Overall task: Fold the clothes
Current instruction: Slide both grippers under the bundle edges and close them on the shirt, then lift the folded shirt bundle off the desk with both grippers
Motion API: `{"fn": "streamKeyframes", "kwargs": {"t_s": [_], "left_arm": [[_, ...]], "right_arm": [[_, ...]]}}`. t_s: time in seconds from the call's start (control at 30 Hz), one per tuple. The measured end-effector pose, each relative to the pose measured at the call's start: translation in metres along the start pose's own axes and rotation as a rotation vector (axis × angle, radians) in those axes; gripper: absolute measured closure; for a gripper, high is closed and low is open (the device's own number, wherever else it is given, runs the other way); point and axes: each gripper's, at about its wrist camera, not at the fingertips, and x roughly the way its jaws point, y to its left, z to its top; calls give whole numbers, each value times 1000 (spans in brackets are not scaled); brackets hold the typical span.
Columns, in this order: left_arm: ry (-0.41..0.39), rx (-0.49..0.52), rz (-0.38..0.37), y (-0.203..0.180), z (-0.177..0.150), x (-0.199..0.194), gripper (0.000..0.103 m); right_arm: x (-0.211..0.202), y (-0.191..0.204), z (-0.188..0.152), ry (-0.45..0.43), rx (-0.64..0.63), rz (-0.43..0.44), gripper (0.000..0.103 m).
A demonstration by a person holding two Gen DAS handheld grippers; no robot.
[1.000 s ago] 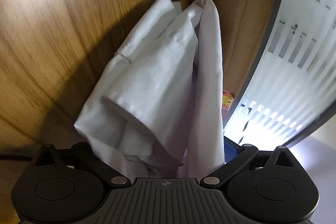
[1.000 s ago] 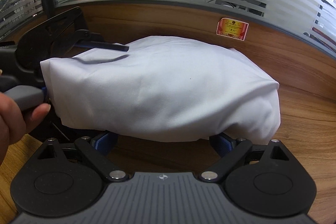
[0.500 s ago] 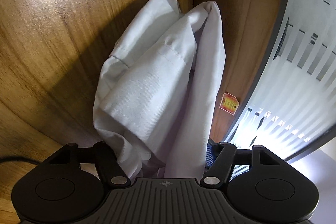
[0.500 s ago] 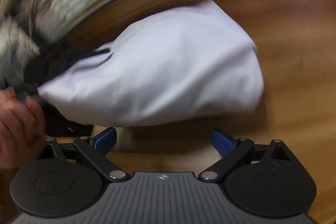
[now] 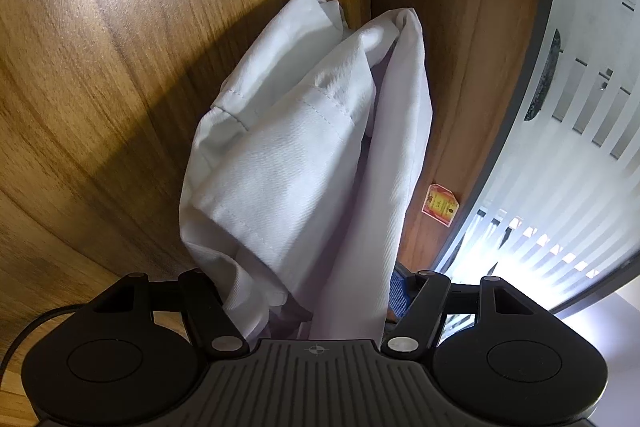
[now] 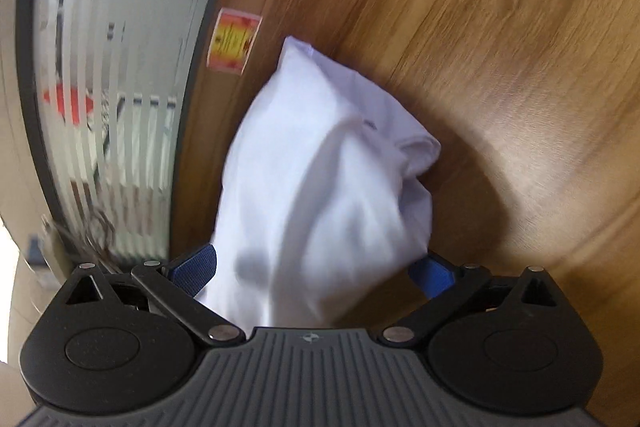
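- White garment (image 5: 304, 163) hangs bunched above wooden counter (image 5: 100, 75), stitched hems facing left wrist cam.
- Left tongs (image 5: 308, 291): clamped on garment, cloth pinched between fingers.
- Right tongs (image 6: 316, 267): fingers apart w/ garment (image 6: 320, 187) passing between them; frame blurred, prob. not gripping.
- Red-yellow sticker (image 6: 234, 41) on the wood beside the garment, next to striped glass partition (image 6: 120, 87).

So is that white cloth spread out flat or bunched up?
Bunched up. The white cloth hangs in doubled layers with seams showing, lifted above the wooden table.
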Motion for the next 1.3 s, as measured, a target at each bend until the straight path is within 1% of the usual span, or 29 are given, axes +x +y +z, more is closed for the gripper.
{"fn": "streamKeyframes", "kwargs": {"t_s": [0.1,0.23,0.43,0.53,0.63,0.73,0.87,0.9,0.93,0.97,1.0,1.03,1.07,1.13,1.17,1.23,1.3], "left_arm": [[5,0,-4,0,4,-3,33],[11,-8,-12,-1,6,0,33],[27,-26,-26,0,11,1,33],[34,-46,-40,0,15,1,33],[43,-69,-50,-3,21,3,33],[52,-53,-33,-8,23,5,33],[52,-6,-4,-18,21,7,33],[50,13,8,-23,21,9,33],[48,34,20,-27,19,10,33],[45,58,37,-30,17,10,36],[41,85,57,-34,15,10,42],[35,113,79,-37,12,9,43],[24,139,93,-41,8,9,46],[4,193,108,-48,0,7,51],[-4,221,118,-51,-4,6,54],[-15,276,137,-58,-14,5,57],[-23,326,157,-64,-24,5,61]], "right_arm": [[8,-4,9,0,48,21,1],[22,-1,24,17,53,40,1],[53,7,50,143,38,64,0],[65,14,61,181,20,85,0],[76,19,72,212,30,110,0],[89,22,81,270,4,90,0],[104,40,83,335,-84,30,1],[105,44,82,342,-98,10,6],[107,46,81,348,-107,-12,14],[107,48,80,350,-115,-30,17],[106,49,79,352,-123,-45,24],[105,50,77,349,-130,-53,30],[103,50,75,344,-136,-56,32],[99,51,71,332,-146,-56,47],[94,50,69,324,-148,-51,51],[86,49,66,309,-153,-38,68],[76,51,63,295,-167,-33,73]]}}
